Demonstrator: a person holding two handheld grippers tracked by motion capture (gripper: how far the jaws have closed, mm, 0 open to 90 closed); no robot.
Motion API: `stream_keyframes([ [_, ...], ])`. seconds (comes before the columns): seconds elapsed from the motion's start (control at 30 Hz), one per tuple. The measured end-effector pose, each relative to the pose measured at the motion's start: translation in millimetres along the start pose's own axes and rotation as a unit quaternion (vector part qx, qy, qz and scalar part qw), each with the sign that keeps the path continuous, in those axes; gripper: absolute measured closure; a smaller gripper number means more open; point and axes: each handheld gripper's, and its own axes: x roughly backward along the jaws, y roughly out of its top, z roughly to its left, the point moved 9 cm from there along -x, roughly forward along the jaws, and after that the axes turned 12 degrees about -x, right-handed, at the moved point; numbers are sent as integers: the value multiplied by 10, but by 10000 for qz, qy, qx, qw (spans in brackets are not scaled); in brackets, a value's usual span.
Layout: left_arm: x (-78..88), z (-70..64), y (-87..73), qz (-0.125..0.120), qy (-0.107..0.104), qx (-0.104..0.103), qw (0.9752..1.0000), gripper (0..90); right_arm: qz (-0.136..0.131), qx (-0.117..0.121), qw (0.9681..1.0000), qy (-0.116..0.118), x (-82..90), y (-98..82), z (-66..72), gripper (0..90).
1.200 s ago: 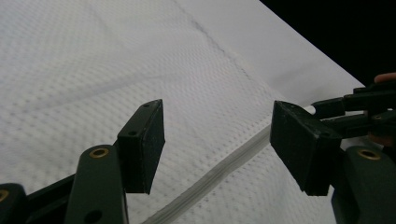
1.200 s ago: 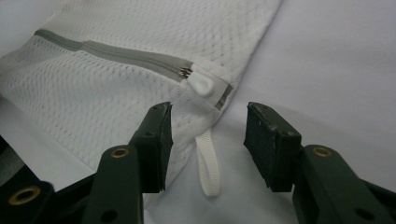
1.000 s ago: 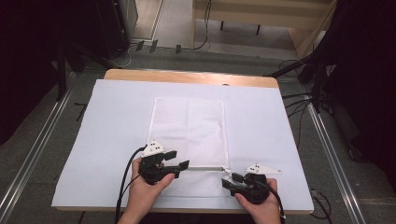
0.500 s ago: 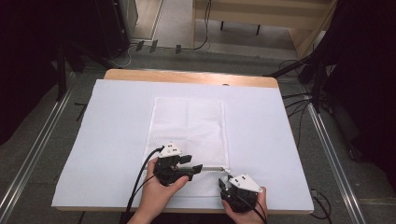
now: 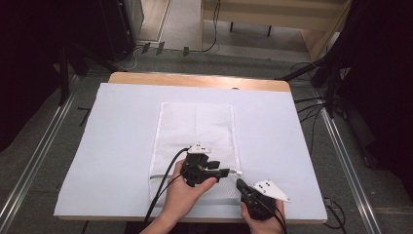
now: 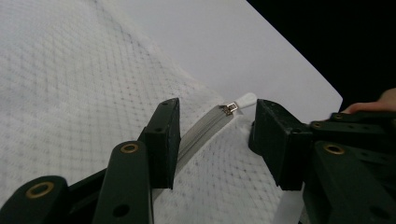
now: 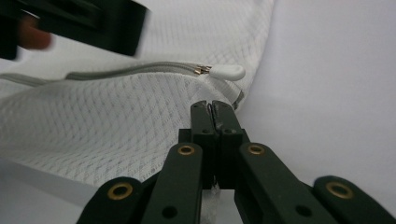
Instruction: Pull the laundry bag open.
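A flat white mesh bag [image 5: 197, 136] lies on the pale worktop [image 5: 117, 146]. The left hand-held gripper [image 6: 215, 135] gapes wide over the bag's grey zip [image 6: 205, 128], short of its white teardrop pull [image 7: 227, 72]. The right hand-held gripper [image 7: 214, 109] pinches the bag's woven corner beside the pull.

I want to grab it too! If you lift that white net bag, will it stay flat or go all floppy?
Probably floppy: the mesh laundry bag is thin netting, lying limp with wrinkles near its zipper. Likely light, too.

white mesh bag [image 5: 197, 134] — flat, zipper [image 6: 205, 128] shut
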Motion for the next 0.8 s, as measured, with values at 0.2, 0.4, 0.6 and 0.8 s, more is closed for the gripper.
stream_keyframes([
  [0.2, -185, -87, 177, 118, 42, 38, 9999, 432, -137, 274, 9995, 101, 46, 47, 89, 900],
  [0.4, -336, -148, 181, 396, 291, -68, 9988, 350, -156, 346, 9992, 153, 55, 61, 134, 900],
  [0.6, -303, -98, 168, 441, 193, -36, 9988, 577, -153, 426, 9988, 170, 61, 62, 136, 900],
  [0.8, -173, -23, 173, 309, -43, 168, 9994, 687, -123, 414, 9990, 150, 51, 62, 126, 900],
])
